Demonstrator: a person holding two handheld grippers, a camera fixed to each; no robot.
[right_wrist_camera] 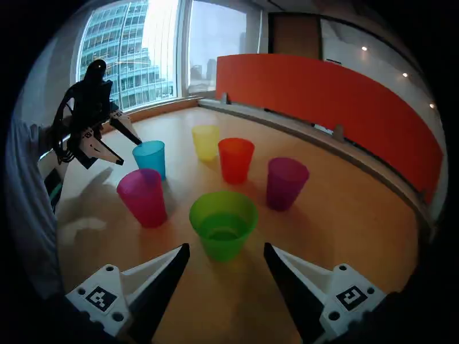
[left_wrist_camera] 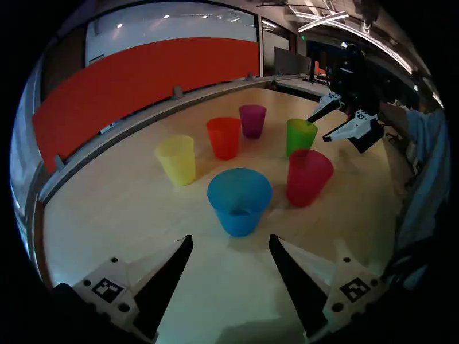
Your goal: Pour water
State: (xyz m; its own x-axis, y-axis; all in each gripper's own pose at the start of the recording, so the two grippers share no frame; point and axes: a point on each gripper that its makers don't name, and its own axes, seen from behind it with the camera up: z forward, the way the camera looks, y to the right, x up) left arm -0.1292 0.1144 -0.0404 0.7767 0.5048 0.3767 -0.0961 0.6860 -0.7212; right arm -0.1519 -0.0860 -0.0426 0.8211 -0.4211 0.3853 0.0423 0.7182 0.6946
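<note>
Orange wall panel (right_wrist_camera: 344, 97), tall windows (right_wrist_camera: 137, 51), wooden table (left_wrist_camera: 115, 206)

left gripper (left_wrist_camera: 229, 238): two tapered fingers (left_wrist_camera: 166, 281), black inner faces, white outer shells
markings: square black-and-white tag (left_wrist_camera: 108, 289) on each shell, dark screw holes (left_wrist_camera: 115, 260) around it
right gripper (right_wrist_camera: 226, 246): same build, same tags
housing (right_wrist_camera: 92, 94): black, black cable (right_wrist_camera: 60, 137) looped alongside
sleeve (left_wrist_camera: 427, 143): light blue-grey fabric

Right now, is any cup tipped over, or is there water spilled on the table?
Nothing stands out. The yellow cup, orange cup, purple cup, green cup, pink cup and blue cup all stand upright and apart, and I see no puddle on the table.
</note>
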